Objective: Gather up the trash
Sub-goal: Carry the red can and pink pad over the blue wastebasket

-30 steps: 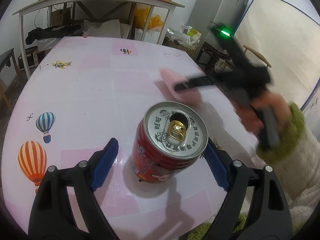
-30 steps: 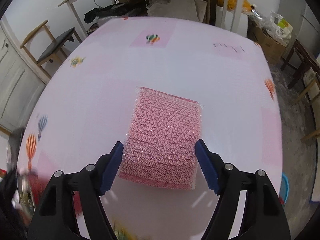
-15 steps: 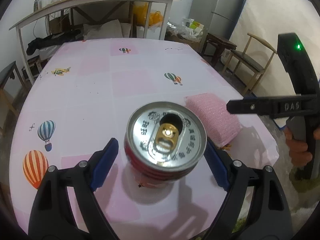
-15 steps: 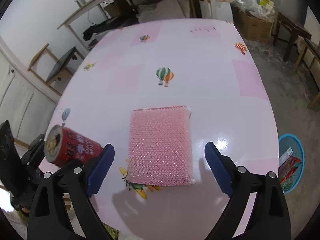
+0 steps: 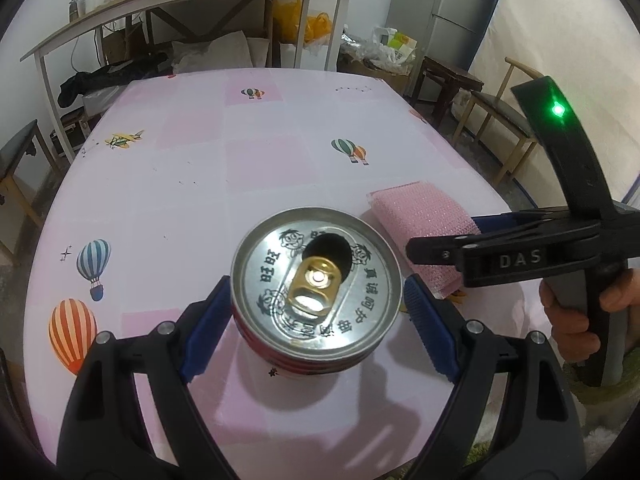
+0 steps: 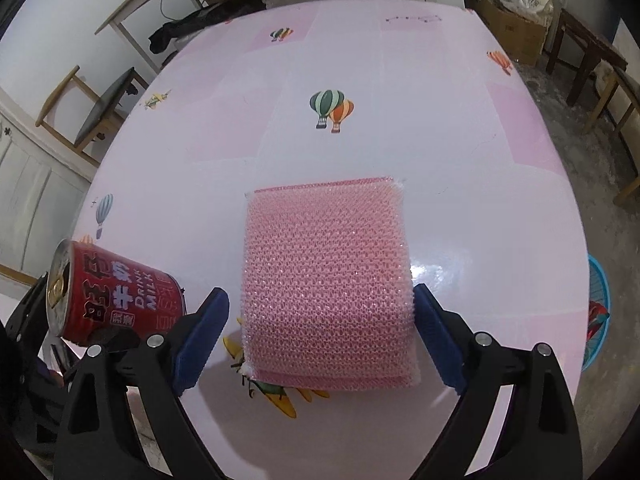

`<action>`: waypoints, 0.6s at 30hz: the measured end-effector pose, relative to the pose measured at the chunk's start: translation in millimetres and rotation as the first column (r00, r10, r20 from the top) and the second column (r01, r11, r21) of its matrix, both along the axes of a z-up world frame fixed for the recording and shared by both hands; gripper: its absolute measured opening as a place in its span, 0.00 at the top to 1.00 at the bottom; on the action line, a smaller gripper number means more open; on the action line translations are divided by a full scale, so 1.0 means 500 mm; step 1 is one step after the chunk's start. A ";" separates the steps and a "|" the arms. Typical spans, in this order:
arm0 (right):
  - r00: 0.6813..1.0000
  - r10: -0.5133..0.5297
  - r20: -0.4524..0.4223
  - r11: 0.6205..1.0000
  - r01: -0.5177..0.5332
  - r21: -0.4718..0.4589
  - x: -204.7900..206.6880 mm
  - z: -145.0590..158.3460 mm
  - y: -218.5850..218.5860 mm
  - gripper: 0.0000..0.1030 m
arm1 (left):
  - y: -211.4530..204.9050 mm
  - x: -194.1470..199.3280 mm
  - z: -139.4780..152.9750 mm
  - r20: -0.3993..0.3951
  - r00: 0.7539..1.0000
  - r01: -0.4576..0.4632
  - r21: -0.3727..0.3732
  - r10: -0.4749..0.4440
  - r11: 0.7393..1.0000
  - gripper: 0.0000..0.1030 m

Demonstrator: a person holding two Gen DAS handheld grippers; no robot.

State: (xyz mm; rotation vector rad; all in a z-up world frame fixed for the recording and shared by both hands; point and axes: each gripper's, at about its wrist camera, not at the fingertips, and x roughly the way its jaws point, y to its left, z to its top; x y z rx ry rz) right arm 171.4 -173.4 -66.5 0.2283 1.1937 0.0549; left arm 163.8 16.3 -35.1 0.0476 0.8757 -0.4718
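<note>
Black left tool (image 5: 316, 316) frame, blue pads, silver screws

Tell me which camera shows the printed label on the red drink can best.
The right wrist view: the red metal drink can shows its side, with "DRINK MILK" readable. The left wrist view looks down on its silver lid, showing only a sliver of red wall.
</note>
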 end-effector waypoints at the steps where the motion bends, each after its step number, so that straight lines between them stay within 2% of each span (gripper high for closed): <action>1: 1.000 -0.006 -0.009 1.000 0.006 0.011 0.002 -0.005 -0.001 0.14 | 0.000 -0.001 0.001 0.002 1.000 -0.002 0.002 0.002 1.000 0.21; 8: 1.000 -0.021 0.002 1.000 0.021 0.014 0.006 -0.011 -0.002 0.14 | 0.001 -0.004 0.002 0.010 1.000 -0.014 0.031 0.014 0.999 0.28; 14: 1.000 -0.008 0.005 0.999 0.008 -0.041 0.005 -0.014 0.016 0.14 | 0.005 0.001 -0.001 0.000 1.000 -0.014 0.036 0.014 0.999 0.36; 18: 1.000 -0.001 0.011 0.996 0.002 -0.088 0.004 -0.012 0.021 0.21 | 0.002 -0.002 -0.001 0.002 1.000 -0.014 0.038 0.014 0.999 0.38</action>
